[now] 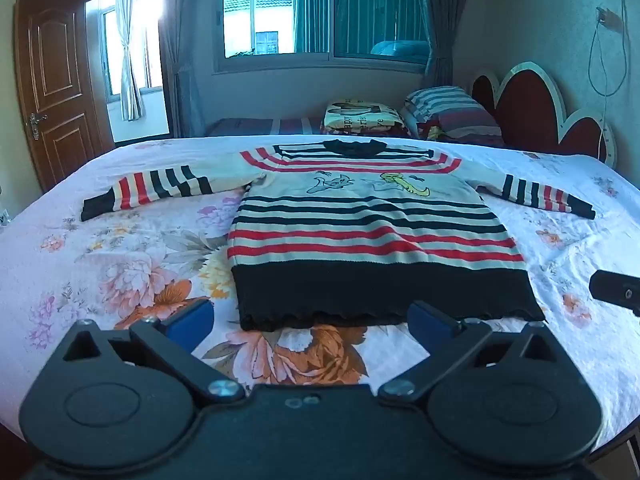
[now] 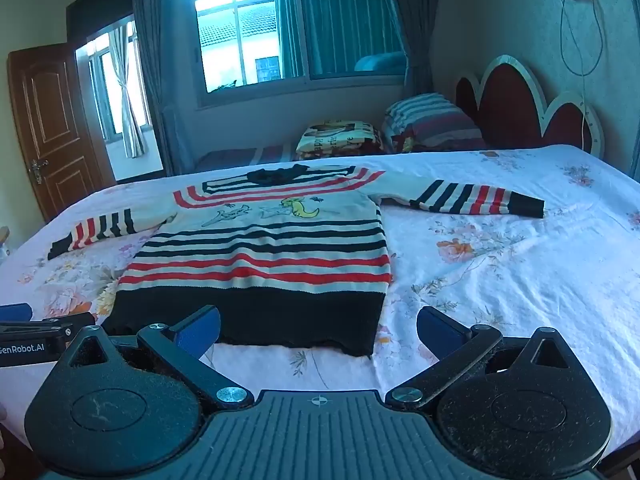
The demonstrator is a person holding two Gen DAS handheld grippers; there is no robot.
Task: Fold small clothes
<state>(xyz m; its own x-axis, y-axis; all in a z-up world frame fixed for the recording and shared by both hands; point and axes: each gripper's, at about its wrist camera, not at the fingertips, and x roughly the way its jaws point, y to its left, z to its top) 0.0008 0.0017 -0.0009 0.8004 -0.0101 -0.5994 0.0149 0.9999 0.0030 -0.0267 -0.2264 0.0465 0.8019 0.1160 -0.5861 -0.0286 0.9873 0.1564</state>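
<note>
"GenRobot.AI" is printed in white on the black body of the left tool (image 2: 16, 312), which is seen at the left edge of the right wrist view; its first letter is cut off there. On a folded cloth (image 1: 362, 118) at the far end of the bed (image 1: 120, 264), beside a striped pillow (image 1: 448, 110), dark lettering is seen, but it cannot be read with certainty.

The sweater (image 1: 360, 232) is laid flat on the floral sheet, its black hem nearest and its collar farthest, with both sleeves spread out to left and right. Cartoon figures are stitched across its chest.

In the left wrist view the left tool (image 1: 310, 322) is held wide apart just before the hem, with nothing between its blue pads (image 1: 192, 322). The right tool (image 1: 616, 292) is shown there only as a black corner at the right edge. In the right wrist view the right tool (image 2: 318, 330) is likewise spread wide, and the near right corner of the hem lies beyond the gap, untouched. The right sleeve is shown whole in this view only, and more bare sheet is seen to the right.
</note>
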